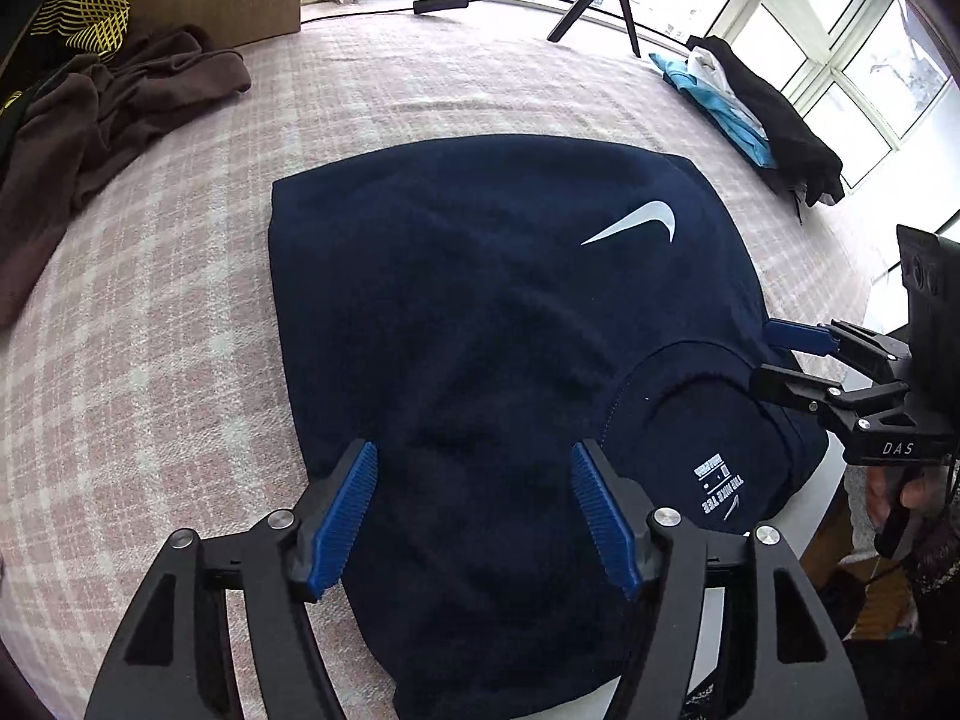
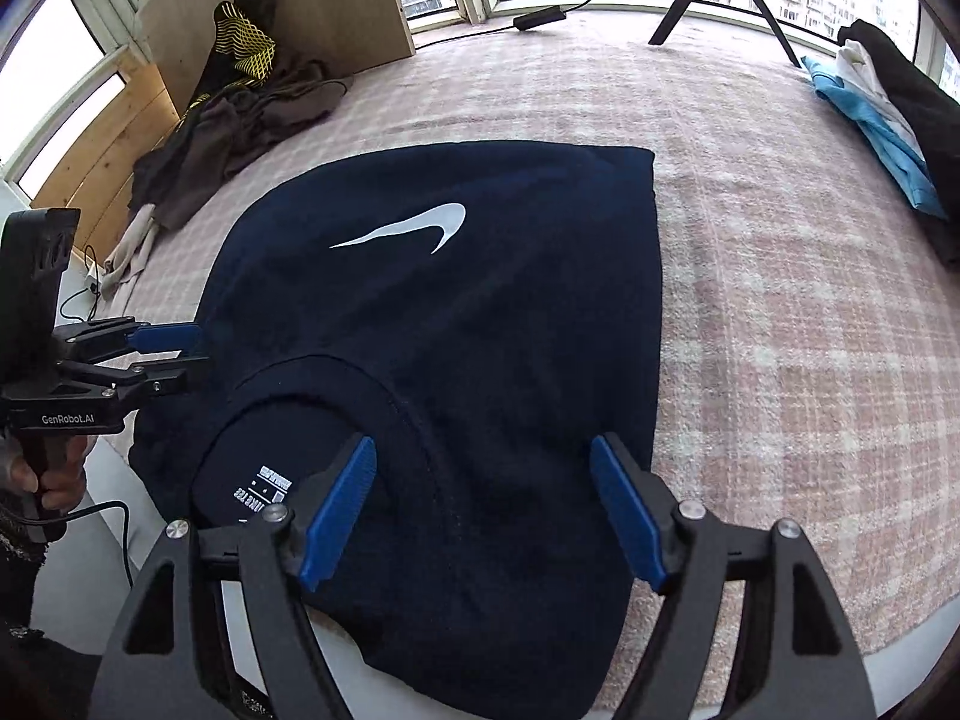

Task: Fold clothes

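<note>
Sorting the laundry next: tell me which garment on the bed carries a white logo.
The navy T-shirt, spread flat in the middle under both grippers, has a white swoosh; the brown pile and the blue and black clothes show none.

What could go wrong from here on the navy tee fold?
1. The navy tee has its collar end hanging past the bed edge; a loose pull could likely drag it off.
2. Both the left gripper and right gripper are open over the cloth, so a shallow pinch may catch only the top layer.
3. A wide sweep could snag the brown clothes pile nearby.
</note>
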{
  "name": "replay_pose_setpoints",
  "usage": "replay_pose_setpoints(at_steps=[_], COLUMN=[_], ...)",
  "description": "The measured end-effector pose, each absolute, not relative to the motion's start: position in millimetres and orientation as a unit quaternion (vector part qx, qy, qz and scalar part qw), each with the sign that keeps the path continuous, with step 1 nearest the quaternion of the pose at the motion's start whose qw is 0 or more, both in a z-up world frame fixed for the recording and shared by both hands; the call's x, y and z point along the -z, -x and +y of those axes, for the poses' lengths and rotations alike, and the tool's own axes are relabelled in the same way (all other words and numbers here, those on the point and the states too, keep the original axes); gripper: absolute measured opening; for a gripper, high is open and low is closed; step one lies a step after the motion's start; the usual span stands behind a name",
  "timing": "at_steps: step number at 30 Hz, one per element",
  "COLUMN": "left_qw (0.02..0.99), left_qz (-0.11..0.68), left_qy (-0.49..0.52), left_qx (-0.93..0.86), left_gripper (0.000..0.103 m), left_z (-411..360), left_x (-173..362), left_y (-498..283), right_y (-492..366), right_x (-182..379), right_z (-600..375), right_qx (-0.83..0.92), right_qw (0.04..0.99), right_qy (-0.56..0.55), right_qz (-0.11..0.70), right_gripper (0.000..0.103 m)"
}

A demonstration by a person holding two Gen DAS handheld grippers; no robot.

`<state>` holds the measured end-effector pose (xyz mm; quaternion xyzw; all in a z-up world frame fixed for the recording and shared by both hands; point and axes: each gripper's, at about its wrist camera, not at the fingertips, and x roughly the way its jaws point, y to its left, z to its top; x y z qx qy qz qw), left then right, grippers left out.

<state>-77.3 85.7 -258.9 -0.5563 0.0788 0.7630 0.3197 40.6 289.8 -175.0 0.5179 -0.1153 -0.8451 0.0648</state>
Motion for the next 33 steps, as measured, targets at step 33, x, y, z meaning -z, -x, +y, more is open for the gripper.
replay_pose_setpoints(at_steps=[33], left_qw=[0.251], left_qz=[-0.006], left_qy=[0.609], left_qx=[-0.752], left_gripper=[0.074], left_z=[13.8], left_x=[249.3], left_y=[72.5], right_y=[-73.7], right_x=[176.7], right_z=[346.2], right_qx=[0.828], right_qw=[0.056], right_qy=[-0.524], right_qz=[-0.192], right_gripper=[0.051])
